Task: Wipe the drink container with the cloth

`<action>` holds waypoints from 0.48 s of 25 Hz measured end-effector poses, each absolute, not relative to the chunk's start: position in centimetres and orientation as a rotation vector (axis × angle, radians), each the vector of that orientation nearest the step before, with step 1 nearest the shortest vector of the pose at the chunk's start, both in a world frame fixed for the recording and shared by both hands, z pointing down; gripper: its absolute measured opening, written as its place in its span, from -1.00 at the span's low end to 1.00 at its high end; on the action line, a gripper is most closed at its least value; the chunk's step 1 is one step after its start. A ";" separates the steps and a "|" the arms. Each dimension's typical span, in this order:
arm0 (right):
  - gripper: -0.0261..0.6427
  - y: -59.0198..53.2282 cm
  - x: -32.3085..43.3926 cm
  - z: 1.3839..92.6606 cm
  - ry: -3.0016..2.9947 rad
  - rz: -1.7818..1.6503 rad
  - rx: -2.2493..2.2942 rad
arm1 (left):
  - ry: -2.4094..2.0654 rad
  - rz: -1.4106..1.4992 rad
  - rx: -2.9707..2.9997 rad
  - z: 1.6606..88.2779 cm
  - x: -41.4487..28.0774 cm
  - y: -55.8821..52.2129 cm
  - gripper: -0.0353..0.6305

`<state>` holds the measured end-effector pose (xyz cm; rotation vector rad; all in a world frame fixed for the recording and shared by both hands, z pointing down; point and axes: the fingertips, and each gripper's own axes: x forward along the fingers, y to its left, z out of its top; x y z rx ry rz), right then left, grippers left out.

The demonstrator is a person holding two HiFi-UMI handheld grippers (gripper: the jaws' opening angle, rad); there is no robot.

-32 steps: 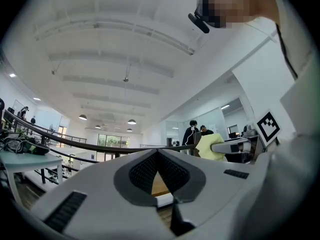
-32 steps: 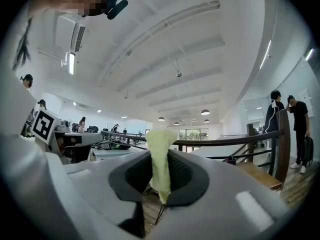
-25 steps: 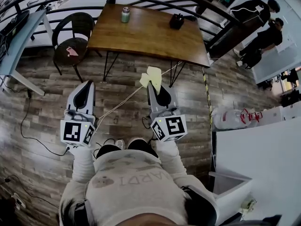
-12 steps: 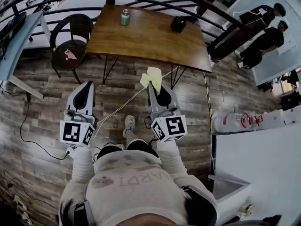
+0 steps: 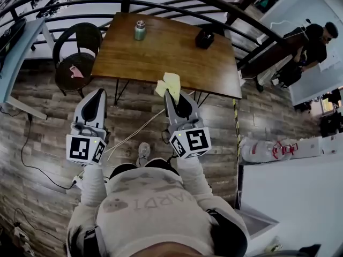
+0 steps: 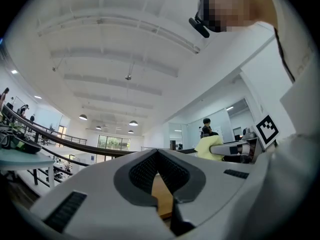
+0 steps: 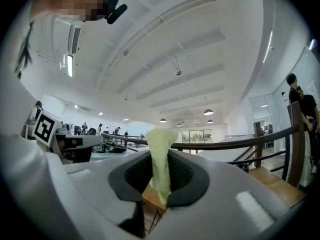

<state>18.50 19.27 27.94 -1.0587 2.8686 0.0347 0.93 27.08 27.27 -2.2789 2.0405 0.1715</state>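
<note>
Head view: drink container (image 5: 140,30) stands upright near the far edge of the table (image 5: 177,58), upper centre of frame, with bare tabletop around it. A chair (image 5: 77,52) sits off the table's left end, and the floor (image 5: 48,122) is open below the near edge. The right gripper (image 5: 169,93) is clamped on the yellow cloth (image 5: 168,83), which overlaps the near table edge. The left gripper (image 5: 98,92) is at centre left. Left gripper view: jaws together, nothing between them; only a sliver of tabletop shows. Right gripper view: the cloth hides most of the jaw gap.
</note>
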 end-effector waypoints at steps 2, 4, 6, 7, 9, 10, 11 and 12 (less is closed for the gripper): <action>-0.73 16.9 18.1 27.9 2.877 0.036 -1.044 | 2.047 0.176 -2.272 27.2 0.7 24.8 -0.88; -0.73 14.7 17.8 28.0 2.883 0.033 -1.028 | 2.053 0.176 -2.266 27.2 0.7 22.7 -0.88; -0.73 12.5 17.7 28.0 2.890 0.028 -1.009 | 2.062 0.172 -2.255 27.3 0.8 20.6 -0.88; -0.73 11.4 17.7 28.0 2.892 0.028 -0.997 | 2.068 0.171 -2.247 27.3 0.8 19.6 -0.88; -0.73 9.4 17.5 28.2 2.897 0.028 -0.971 | 2.076 0.174 -2.227 27.3 0.8 17.7 -0.88; -0.73 8.5 17.5 28.3 2.899 0.027 -0.959 | 2.079 0.177 -2.218 27.3 0.8 16.8 -0.88; -0.73 7.6 17.4 28.5 2.901 0.025 -0.948 | 2.080 0.178 -2.212 27.4 0.9 15.9 -0.88; -0.73 6.7 17.3 28.6 2.902 0.022 -0.939 | 2.083 0.176 -2.208 27.4 1.0 15.2 -0.88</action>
